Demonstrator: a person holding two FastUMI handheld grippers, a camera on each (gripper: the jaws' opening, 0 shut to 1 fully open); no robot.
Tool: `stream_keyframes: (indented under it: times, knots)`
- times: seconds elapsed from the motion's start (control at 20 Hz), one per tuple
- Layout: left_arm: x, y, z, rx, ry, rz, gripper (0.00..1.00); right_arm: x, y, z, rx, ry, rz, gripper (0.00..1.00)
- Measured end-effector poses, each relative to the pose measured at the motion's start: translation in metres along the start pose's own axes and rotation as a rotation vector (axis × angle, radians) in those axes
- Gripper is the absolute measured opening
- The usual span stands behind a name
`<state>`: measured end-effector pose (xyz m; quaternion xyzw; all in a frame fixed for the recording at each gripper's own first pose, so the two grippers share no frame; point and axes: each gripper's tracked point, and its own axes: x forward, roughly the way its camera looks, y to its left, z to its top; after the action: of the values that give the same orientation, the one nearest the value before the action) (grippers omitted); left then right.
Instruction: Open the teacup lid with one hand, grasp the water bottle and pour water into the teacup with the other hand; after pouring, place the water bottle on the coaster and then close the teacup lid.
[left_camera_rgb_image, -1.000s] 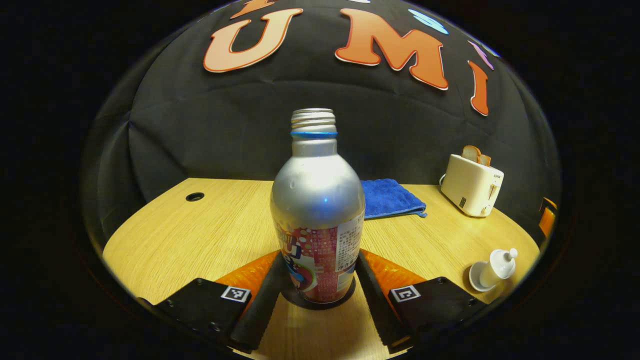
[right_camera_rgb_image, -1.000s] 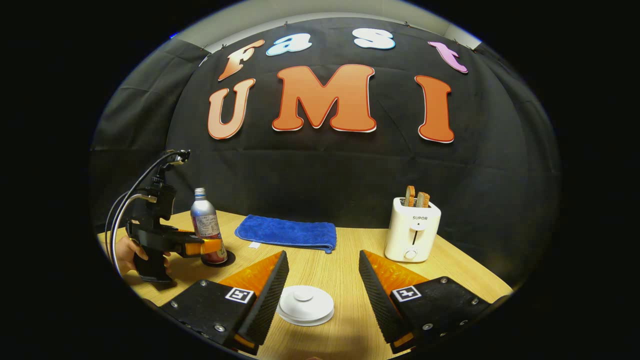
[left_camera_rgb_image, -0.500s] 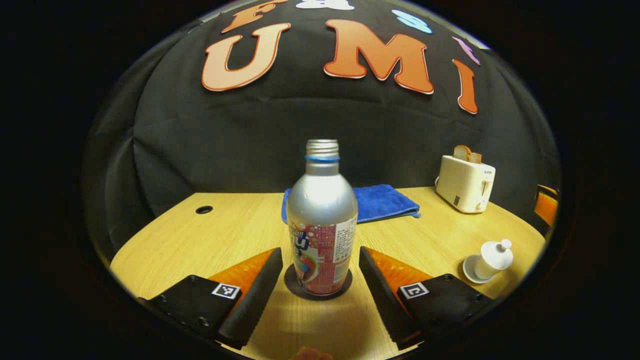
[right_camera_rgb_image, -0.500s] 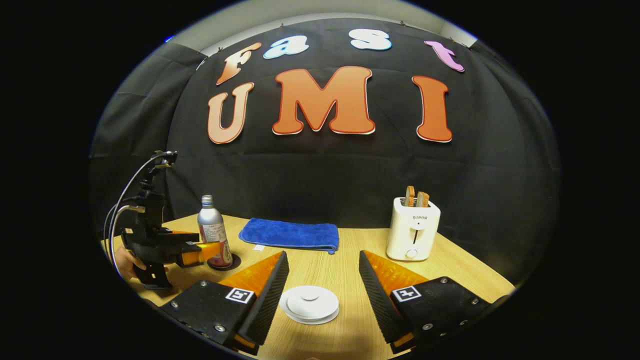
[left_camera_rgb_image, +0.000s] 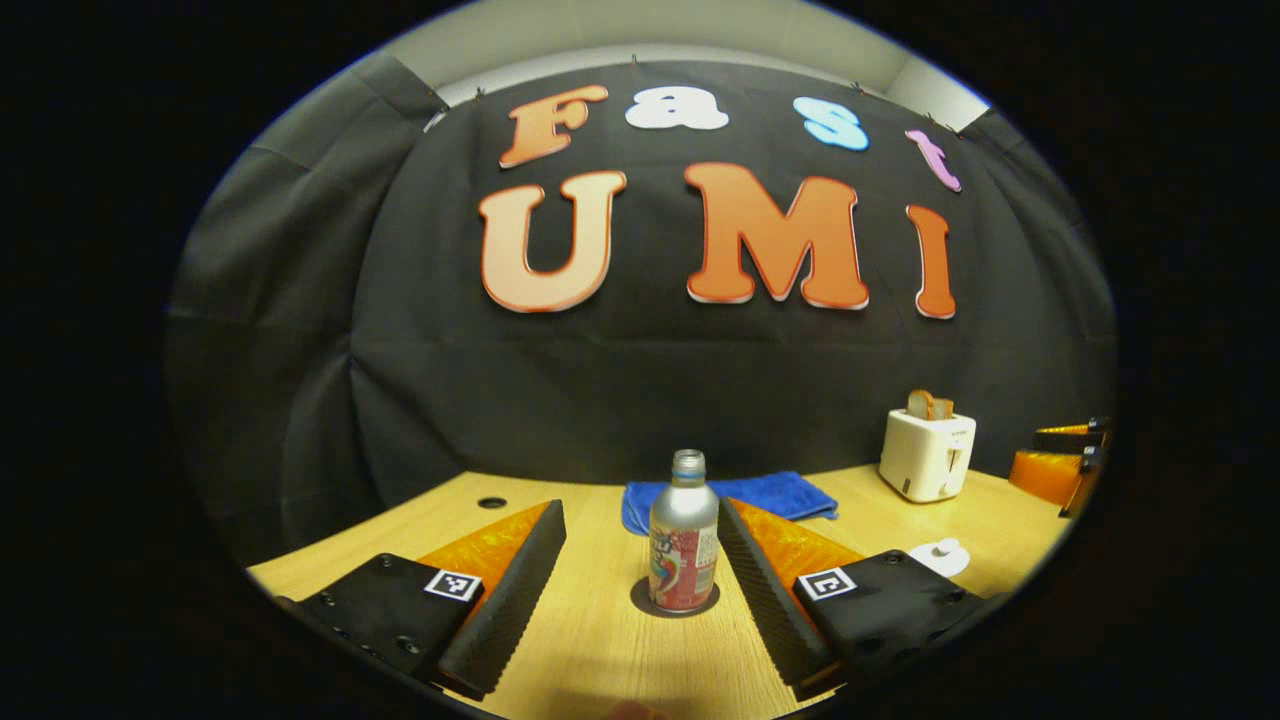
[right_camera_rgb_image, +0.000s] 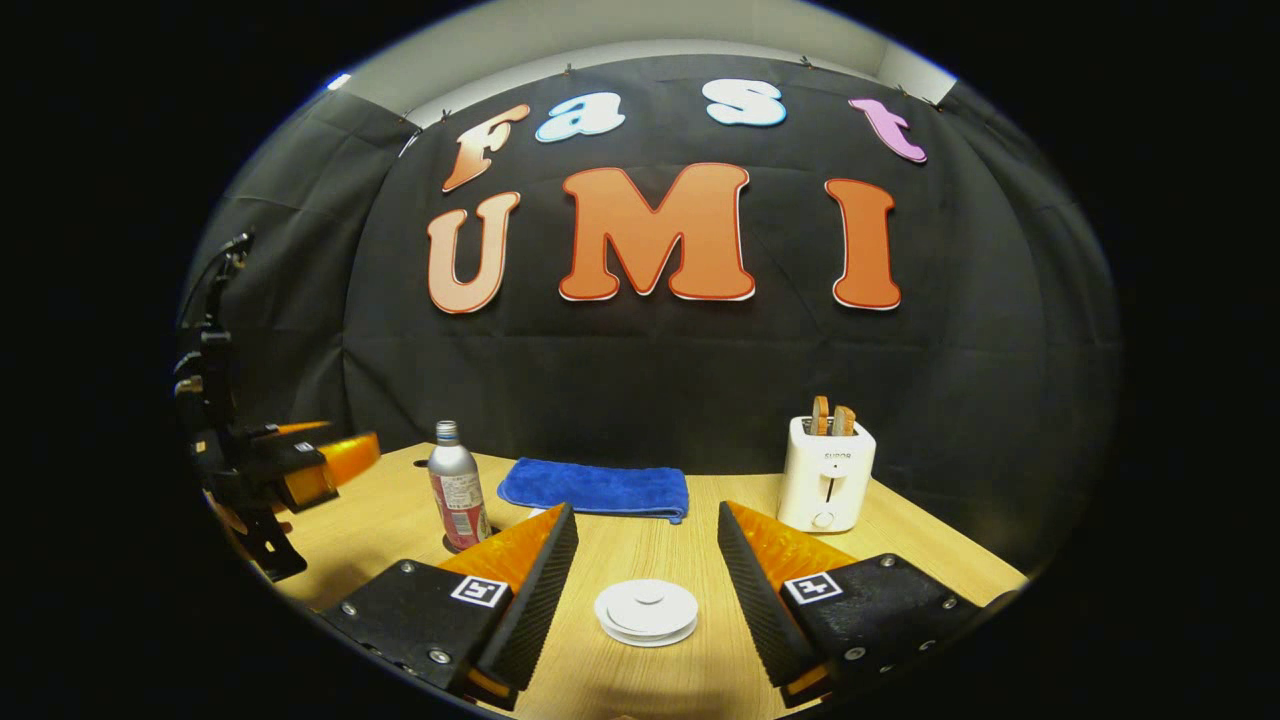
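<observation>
We see the water bottle (left_camera_rgb_image: 684, 540) standing upright on the dark coaster (left_camera_rgb_image: 642, 603). Our left tool (left_camera_rgb_image: 640, 570) is spread apart, clear of the bottle. The right tool (right_camera_rgb_image: 648, 580) gapes around the lidded teacup (right_camera_rgb_image: 647, 612), well right of the bottle, untouched.

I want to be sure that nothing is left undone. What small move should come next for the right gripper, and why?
Probably just draw the right gripper back, open. The water bottle stands upright on the coaster, the left gripper is open and apart from it, and the teacup lid seems to sit in place, untouched, ahead between the right gripper's fingers.
</observation>
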<state>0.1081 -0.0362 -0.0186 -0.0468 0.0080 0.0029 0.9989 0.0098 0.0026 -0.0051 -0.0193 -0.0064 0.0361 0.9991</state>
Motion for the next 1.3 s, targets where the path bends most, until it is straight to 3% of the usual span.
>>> stream_keyframes:
  times: [0.25, 0.45, 0.5, 0.55, 0.85, 0.9, 0.95, 1.3]
  knots:
    - [-0.047, 0.004, 0.049, -0.002, -0.116, 0.038, 0.99, -0.019, 0.011, 0.023, 0.008, -0.043, 0.008, 0.85]
    - [-0.073, 0.01, 0.054, 0.006, -0.149, 0.05, 0.99, -0.036, 0.017, 0.03, 0.02, -0.084, -0.001, 0.85]
    - [-0.076, 0.014, 0.054, 0.011, -0.16, 0.065, 0.99, -0.038, 0.019, 0.028, 0.015, -0.088, -0.001, 0.89]
    - [-0.078, 0.02, 0.05, 0.01, -0.157, 0.082, 0.99, -0.04, 0.02, 0.023, 0.016, -0.079, -0.004, 0.85]
    - [-0.084, 0.038, 0.034, 0.04, -0.12, 0.112, 0.99, -0.038, 0.023, 0.016, 0.028, -0.062, -0.02, 0.85]
    - [-0.083, 0.041, 0.034, 0.053, -0.119, 0.124, 0.99, -0.037, 0.023, 0.017, 0.038, -0.061, -0.018, 0.81]
    - [-0.08, 0.043, 0.035, 0.057, -0.121, 0.129, 0.99, -0.036, 0.023, 0.016, 0.049, -0.059, -0.014, 0.85]
    - [-0.072, 0.035, 0.035, 0.02, -0.139, 0.112, 0.99, -0.031, -0.001, 0.017, 0.075, -0.057, -0.058, 0.85]
